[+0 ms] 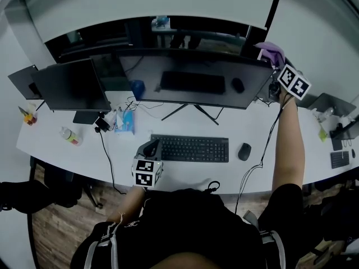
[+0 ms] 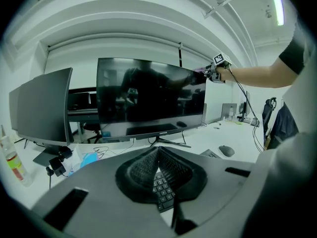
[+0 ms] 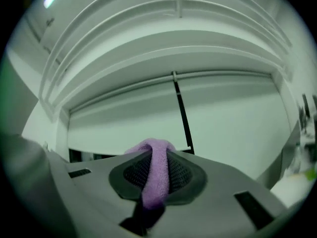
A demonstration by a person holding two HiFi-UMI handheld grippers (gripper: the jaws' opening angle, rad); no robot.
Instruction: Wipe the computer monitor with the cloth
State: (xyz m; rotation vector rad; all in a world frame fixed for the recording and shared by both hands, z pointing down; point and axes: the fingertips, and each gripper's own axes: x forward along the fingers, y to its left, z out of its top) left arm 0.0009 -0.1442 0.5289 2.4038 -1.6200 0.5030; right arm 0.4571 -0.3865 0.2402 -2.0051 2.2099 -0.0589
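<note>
Here, one purple cloth pinched in right gripper fingers at the monitor's top right corner, left gripper fingers pressed together, empty, below the monitor beside one keyboard, second monitor to its left.

Office, open-plan look. One long white desk carries 2 dark screens: a wide monitor and a smaller monitor to its left. Keyboard, mouse, trailing cables. A second keyboard lies further right, and an office chair stands beyond.
</note>
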